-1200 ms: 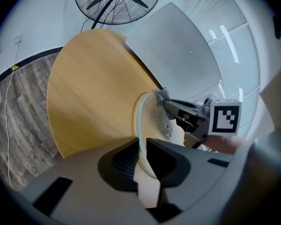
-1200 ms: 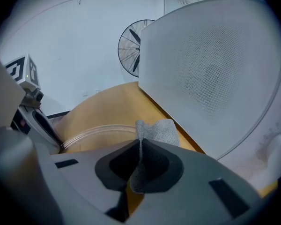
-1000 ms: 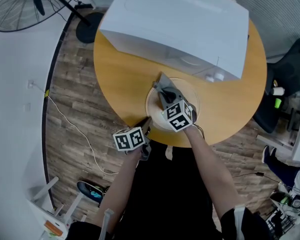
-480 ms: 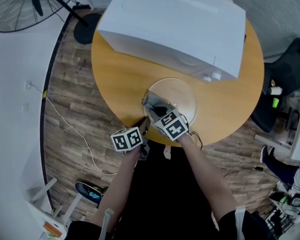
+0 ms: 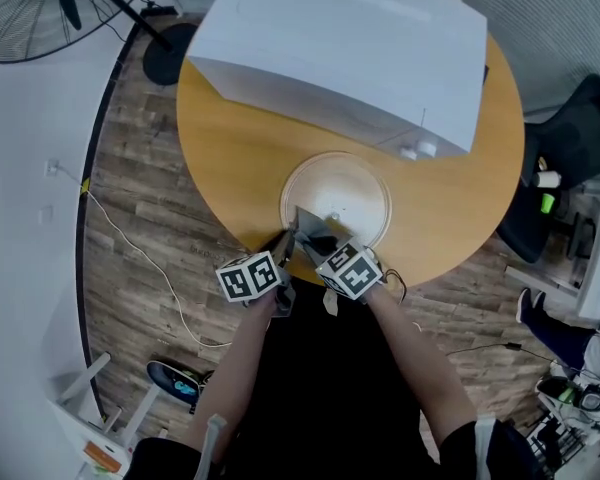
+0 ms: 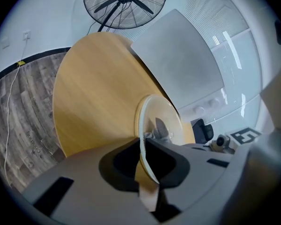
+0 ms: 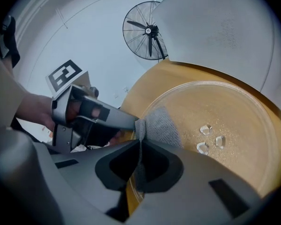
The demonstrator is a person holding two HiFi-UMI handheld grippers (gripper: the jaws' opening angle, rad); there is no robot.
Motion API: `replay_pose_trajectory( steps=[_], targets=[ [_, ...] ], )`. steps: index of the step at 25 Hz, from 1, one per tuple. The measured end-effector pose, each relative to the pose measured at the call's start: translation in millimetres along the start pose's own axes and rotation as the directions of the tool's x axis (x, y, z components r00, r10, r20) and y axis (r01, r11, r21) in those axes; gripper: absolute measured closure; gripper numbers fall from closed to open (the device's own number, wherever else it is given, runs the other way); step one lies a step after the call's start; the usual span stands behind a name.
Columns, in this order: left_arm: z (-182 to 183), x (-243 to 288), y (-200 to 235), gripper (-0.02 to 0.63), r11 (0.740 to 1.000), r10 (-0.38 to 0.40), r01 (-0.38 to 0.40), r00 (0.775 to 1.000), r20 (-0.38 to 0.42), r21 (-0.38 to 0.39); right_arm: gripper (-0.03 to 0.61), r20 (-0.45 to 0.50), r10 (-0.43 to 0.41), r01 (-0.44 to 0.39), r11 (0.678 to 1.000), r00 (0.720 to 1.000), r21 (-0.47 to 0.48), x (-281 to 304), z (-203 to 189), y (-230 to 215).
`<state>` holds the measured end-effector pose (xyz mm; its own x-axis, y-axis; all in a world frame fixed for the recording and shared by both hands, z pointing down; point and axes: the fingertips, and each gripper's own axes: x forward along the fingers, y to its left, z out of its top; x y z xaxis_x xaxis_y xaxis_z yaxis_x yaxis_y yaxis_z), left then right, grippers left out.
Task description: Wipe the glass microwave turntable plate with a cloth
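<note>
— How do the arms sit?
— Both forearms reach forward and down over the near edge of the round wooden table (image 5: 230,138). The left gripper (image 5: 285,243) pinches the near rim of the glass turntable plate (image 5: 355,188); its jaws have just been closing on it.
— And the right gripper (image 5: 315,240)?
— Its jaws are clamped on the grey cloth (image 7: 161,123). The cloth lies on the plate's near-left part, just beside the left gripper. The plate rests on the table, in front of the white microwave (image 5: 350,38)

From the head I look steeply down on the table (image 5: 230,168). Both gripper views sit low and close, facing across the glass plate (image 5: 355,183), shared by all three.
</note>
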<state>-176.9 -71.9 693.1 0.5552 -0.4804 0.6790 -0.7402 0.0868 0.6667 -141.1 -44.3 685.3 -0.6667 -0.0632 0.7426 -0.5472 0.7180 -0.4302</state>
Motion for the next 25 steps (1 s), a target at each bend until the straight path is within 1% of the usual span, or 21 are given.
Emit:
replay_pose_trajectory(
  steps=[5,8,11,15,20,22,25],
  targets=[
    [-0.4,0.0,0.5,0.580,1.000,0.004,-0.004,1.000,-0.011,0.007,0.556,-0.040,0.021,-0.021,1.000,0.999,-0.003,-11.3,-23.7,4.6],
    [-0.4,0.2,0.6,0.580,1.000,0.004,-0.004,1.000,-0.015,0.009,0.555,-0.057,0.010,-0.010,1.000,0.998,0.000,-23.9,-39.3,-1.6],
    [-0.3,0.2,0.1,0.580,1.000,0.005,-0.005,1.000,-0.017,0.018,0.555,-0.052,-0.014,0.015,1.000,0.999,0.022,-38.3,-54.4,-13.2],
    [-0.9,0.0,0.0,0.580,0.999,0.011,-0.010,1.000,-0.019,0.043,0.555,-0.027,-0.076,0.077,0.994,0.997,0.079,-60.9,-70.0,-35.5],
    [-0.9,0.2,-0.4,0.579,0.998,0.011,-0.008,0.999,-0.034,0.065,0.555,0.019,-0.158,0.152,0.970,0.987,0.191,-86.5,-75.7,-73.7],
    [-0.9,0.6,-0.9,0.578,0.997,0.011,-0.008,0.999,-0.039,0.075,0.555,0.025,-0.191,0.181,0.961,0.981,0.209,-94.5,-73.0,-89.5],
    [-1.3,1.5,-0.7,0.578,0.997,0.009,-0.006,0.999,-0.038,0.082,0.555,0.031,-0.242,0.230,0.950,0.970,0.212,-102.6,-65.2,-112.5]
  ],
)
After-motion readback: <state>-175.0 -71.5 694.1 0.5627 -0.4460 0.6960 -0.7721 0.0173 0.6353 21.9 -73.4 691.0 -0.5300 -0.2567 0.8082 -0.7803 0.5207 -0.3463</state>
